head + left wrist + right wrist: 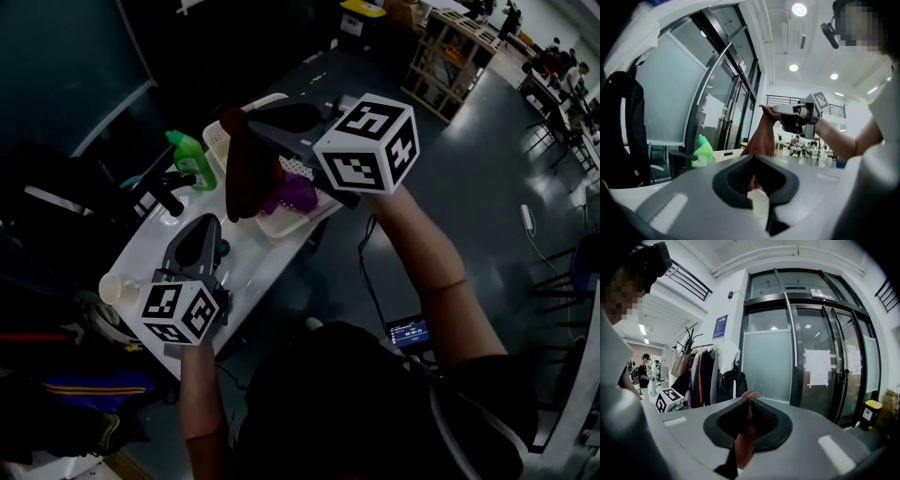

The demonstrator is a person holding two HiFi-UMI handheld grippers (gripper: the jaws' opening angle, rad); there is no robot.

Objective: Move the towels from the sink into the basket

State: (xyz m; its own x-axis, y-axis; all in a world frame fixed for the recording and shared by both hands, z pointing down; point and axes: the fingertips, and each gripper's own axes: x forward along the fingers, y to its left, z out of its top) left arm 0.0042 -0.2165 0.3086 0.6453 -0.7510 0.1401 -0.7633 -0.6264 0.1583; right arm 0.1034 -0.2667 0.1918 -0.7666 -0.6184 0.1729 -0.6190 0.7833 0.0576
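**White table (246, 267): dark red towel (246, 173) gripped above the basket (281, 228)**

At the right gripper (239, 114), the jaws are closed down to a sliver on the top fold of the dark red towel. The cloth is pinched between the pads and hangs straight down. The left gripper (208, 223) is held at 7 o'clock of the basket, its jaws brought together with nothing between them.

Two towels are counted: the hanging one and a purple towel (298, 192) lying in the basket. One basket is seen, with one green bottle (192, 159) at its 9 o'clock and one white cup (111, 289) near the table's end.

The hanging towel's lower end is shown over the basket's left rim; whether it touches cannot be judged. Open grey floor (469, 169) is seen at 3 o'clock of the table's long edge. Dark bags (66, 403) are crowded at its 8 o'clock.
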